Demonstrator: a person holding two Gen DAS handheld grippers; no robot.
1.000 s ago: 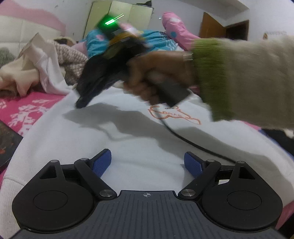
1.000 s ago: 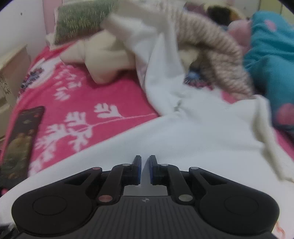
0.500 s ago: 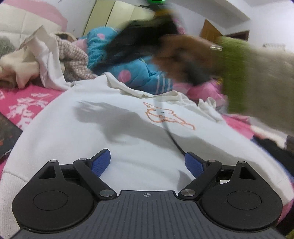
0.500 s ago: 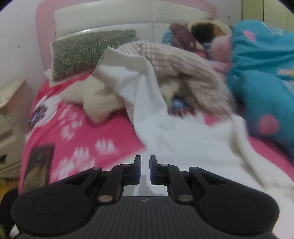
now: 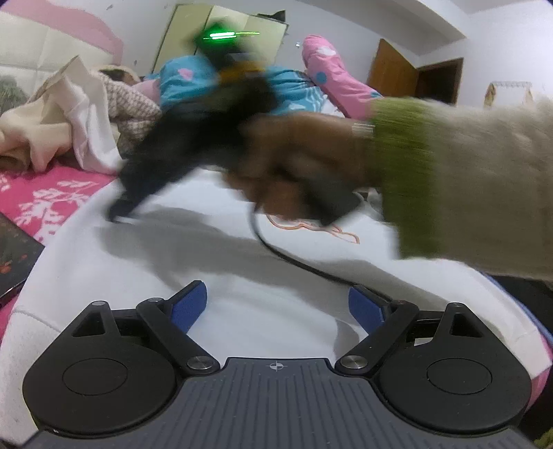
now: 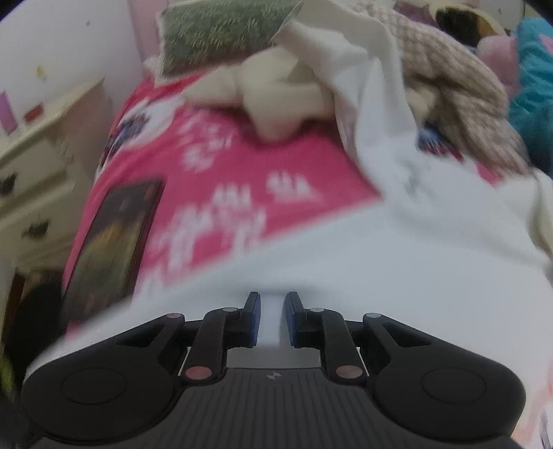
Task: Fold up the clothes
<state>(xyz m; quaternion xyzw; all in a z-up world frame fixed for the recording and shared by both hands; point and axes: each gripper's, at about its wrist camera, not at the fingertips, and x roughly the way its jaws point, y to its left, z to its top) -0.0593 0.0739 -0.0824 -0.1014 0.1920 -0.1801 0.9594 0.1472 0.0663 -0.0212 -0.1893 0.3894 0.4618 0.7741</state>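
Observation:
A white sweatshirt [image 5: 172,262] with an orange print [image 5: 342,235] lies spread on the pink bed. My left gripper [image 5: 276,297] hovers low over its near part, jaws wide open with nothing between them. In the left wrist view a hand [image 5: 293,155] in a green-cuffed cream sleeve [image 5: 466,179] holds my right gripper [image 5: 117,214], blurred, its tips down at the sweatshirt's left side. In the right wrist view my right gripper [image 6: 271,304] is over the white sweatshirt [image 6: 397,259]. Its jaws are opening, a narrow gap shows, and no cloth is pinched.
A pile of cream, white and knitted clothes [image 6: 276,96] lies by the green pillow [image 6: 224,31]. A dark flat tablet-like thing [image 6: 114,235] rests on the pink sheet [image 6: 224,179] near the bed's edge. A teal quilt [image 5: 293,86] lies behind. A black cable [image 5: 293,262] trails across the sweatshirt.
The right gripper rose away from the sweatshirt, then came back down to its left side, and its jaws parted slightly. The left gripper stayed put and open.

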